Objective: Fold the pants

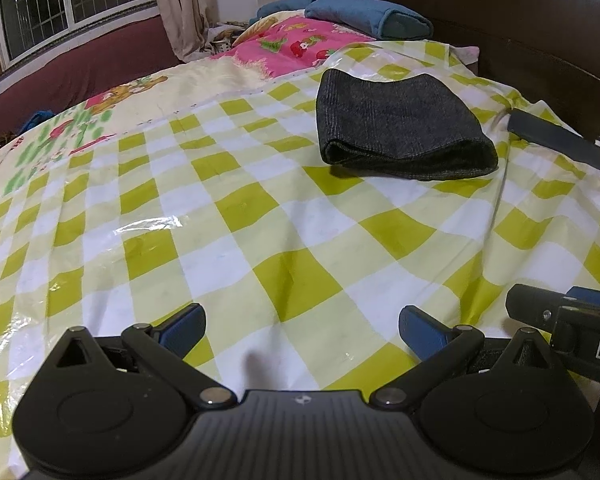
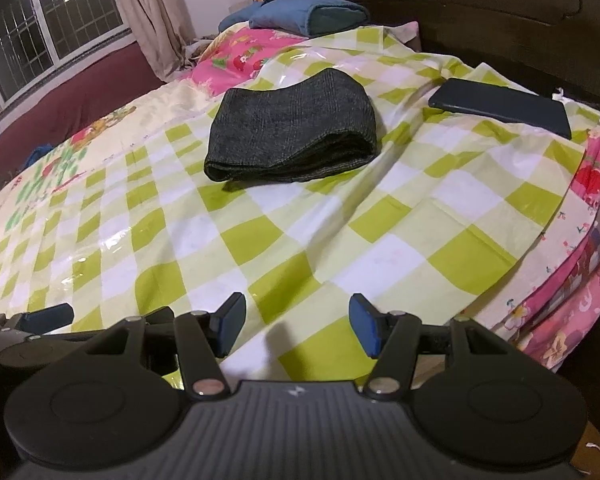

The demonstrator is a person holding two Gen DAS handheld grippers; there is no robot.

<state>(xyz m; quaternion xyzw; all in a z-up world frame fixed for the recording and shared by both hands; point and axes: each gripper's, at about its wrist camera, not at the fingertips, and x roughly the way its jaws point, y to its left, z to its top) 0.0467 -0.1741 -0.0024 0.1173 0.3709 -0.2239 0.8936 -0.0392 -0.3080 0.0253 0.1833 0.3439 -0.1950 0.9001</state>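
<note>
Pants (image 2: 292,136), folded, bed (image 2: 260,248) at 12 o'clock; left tool (image 1: 302,332), right tool (image 2: 297,326) open, empty; folding apparently complete, nothing further required.

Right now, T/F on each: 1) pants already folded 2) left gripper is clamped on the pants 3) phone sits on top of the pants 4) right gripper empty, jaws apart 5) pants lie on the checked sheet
1) True: the dark pants lie as a folded bundle.
2) False: the left gripper is open, empty and well short of them.
3) False: the black phone lies on the sheet, apart from the pants.
4) True: the right gripper holds nothing.
5) True: they rest on the green checked sheet.
</note>
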